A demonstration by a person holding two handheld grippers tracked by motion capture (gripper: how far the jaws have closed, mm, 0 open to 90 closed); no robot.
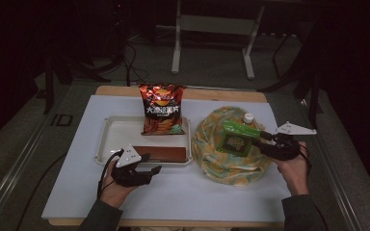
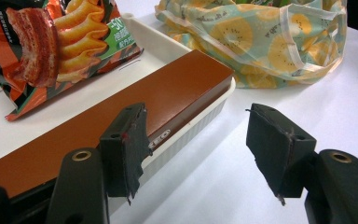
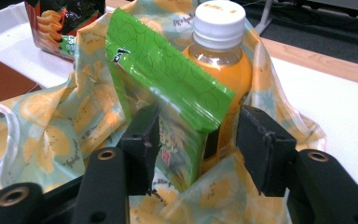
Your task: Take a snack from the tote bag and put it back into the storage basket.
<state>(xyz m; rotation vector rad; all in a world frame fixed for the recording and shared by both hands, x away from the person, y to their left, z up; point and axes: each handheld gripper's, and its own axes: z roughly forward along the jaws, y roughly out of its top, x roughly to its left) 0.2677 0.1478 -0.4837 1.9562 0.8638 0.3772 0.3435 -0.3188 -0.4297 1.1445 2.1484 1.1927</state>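
A green snack packet (image 1: pixel 238 137) (image 3: pixel 168 74) stands in a fruit-print bag (image 1: pixel 221 166) (image 3: pixel 51 135), leaning against an orange drink bottle (image 1: pixel 248 117) (image 3: pixel 219 60) with a white cap. My right gripper (image 1: pixel 264 137) (image 3: pixel 198 135) is open, one jaw on each side of the packet's lower end; the left jaw touches it and a gap shows at the right jaw. My left gripper (image 1: pixel 151 164) (image 2: pixel 196 140) is open and holds nothing, low over the table beside a long brown box (image 1: pixel 159 154) (image 2: pixel 135 107) that lies along the near rim of a white tray (image 1: pixel 115 130) (image 2: pixel 191 130).
A red and black chips bag (image 1: pixel 163 108) (image 2: pixel 51 42) stands at the tray's back right. The white table top (image 1: pixel 188 192) spreads in front of both hands. Beyond the table's far edge stands a metal frame (image 1: pixel 212 29) on a dark floor.
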